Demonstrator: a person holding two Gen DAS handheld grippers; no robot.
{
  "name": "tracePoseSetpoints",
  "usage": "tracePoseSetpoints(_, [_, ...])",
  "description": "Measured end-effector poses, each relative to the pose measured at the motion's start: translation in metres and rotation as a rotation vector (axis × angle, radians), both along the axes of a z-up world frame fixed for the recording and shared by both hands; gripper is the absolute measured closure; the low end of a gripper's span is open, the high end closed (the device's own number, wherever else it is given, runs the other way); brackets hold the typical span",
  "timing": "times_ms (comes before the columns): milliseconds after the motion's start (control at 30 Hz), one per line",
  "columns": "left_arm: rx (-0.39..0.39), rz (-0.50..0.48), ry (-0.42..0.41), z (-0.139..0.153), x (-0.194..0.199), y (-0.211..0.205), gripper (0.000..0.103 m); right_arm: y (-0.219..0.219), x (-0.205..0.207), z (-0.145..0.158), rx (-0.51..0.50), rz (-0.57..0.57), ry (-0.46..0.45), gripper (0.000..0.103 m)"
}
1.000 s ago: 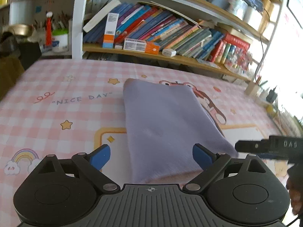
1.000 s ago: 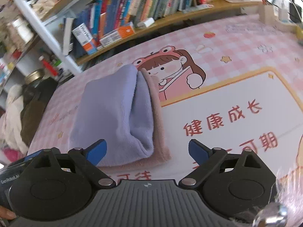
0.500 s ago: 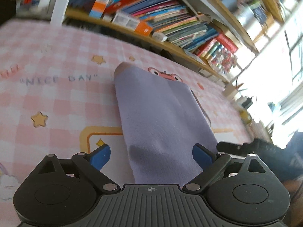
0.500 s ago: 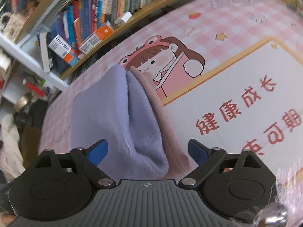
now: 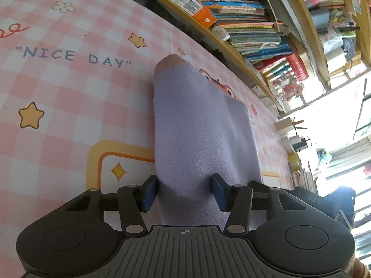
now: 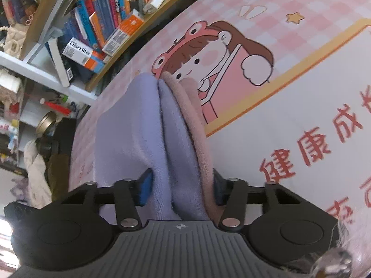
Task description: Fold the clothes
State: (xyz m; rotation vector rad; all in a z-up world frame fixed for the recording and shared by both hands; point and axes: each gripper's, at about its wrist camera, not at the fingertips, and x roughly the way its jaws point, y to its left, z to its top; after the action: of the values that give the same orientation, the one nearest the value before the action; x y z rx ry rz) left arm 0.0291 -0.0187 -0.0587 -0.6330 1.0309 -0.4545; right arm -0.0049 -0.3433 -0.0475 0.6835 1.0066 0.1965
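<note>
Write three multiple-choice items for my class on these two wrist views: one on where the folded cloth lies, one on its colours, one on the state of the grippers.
1. Where does the folded cloth lie?
A. on the pink checked table cover
B. on the bookshelf
C. in a basket

2. Which colours show in its layers?
A. green and white
B. lavender and dusty pink
C. red only

3. What are the two grippers doing?
A. both wide open above the cloth
B. only one touches it
C. each closed on the cloth's near end

Answers: 1 A, the cover's checks surround it; 2 B, the right wrist view shows both layers; 3 C, cloth fills the left gripper and right gripper.
</note>
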Motion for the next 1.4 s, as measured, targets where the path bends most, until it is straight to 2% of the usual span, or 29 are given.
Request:
tracePoseSetpoints(67, [0.01,0.015,-0.003,0.0,-0.001,-0.001,0.053,0.001,0.004,0.0,-0.002,0.022,-0.004,0.07])
tracePoseSetpoints(167, [0.043,0.035,-0.017,0.005,-0.005,-0.003,0.053,0.036,-0.006,0.027,-0.231,0.134,-0.149,0.076])
tracePoseSetpoints(267, [0.078,0.054,-0.032,0.009,-0.009,-0.004,0.053,0.081,-0.028,0.051,-0.452,0.313,-0.337,0.077])
tracePoseSetpoints(300, [0.083,0.057,-0.032,0.01,-0.009,-0.004,0.053,0.093,-0.034,0.053,-0.515,0.358,-0.375,0.077])
tracePoseSetpoints(367, [0.096,0.057,-0.036,0.011,-0.009,-0.006,0.053,0.096,-0.034,0.049,-0.543,0.372,-0.371,0.077])
tracePoseSetpoints(500, [0.129,0.044,-0.047,0.015,-0.007,-0.011,0.053,0.063,-0.021,0.036,-0.375,0.277,-0.26,0.075])
tracePoseSetpoints(667, [0.129,0.004,-0.04,0.019,-0.002,-0.011,0.053,0.019,-0.005,0.019,-0.147,0.153,-0.11,0.062])
tracePoseSetpoints(767, [0.114,-0.006,-0.025,0.017,0.0,-0.009,0.053,0.006,-0.004,0.012,-0.062,0.125,-0.062,0.059])
tracePoseSetpoints(967, [0.075,-0.003,0.009,0.009,0.005,-0.006,0.052,-0.001,0.002,-0.003,0.034,0.115,-0.012,0.054])
tracePoseSetpoints(1067, [0.071,0.002,0.013,0.007,0.007,-0.009,0.052,0.0,0.006,-0.007,0.051,0.118,-0.021,0.058])
tracePoseSetpoints(1133, [0.08,0.006,0.009,0.007,0.007,-0.012,0.055,0.004,0.009,-0.005,0.029,0.131,-0.024,0.064])
tracePoseSetpoints(1200, [0.116,0.0,-0.008,0.014,0.005,-0.017,0.059,0.005,0.009,-0.004,0.01,0.142,-0.032,0.071])
tracePoseSetpoints(1267, [0.188,-0.023,-0.052,0.026,0.0,-0.028,0.062,0.006,0.008,-0.003,-0.004,0.149,-0.043,0.073])
tracePoseSetpoints(1333, [0.259,-0.055,-0.1,0.036,-0.006,-0.039,0.062,0.006,0.006,-0.002,-0.019,0.157,-0.055,0.074])
tracePoseSetpoints(1400, [0.276,-0.071,-0.107,0.037,-0.008,-0.041,0.061,0.007,0.005,-0.002,-0.034,0.165,-0.066,0.074])
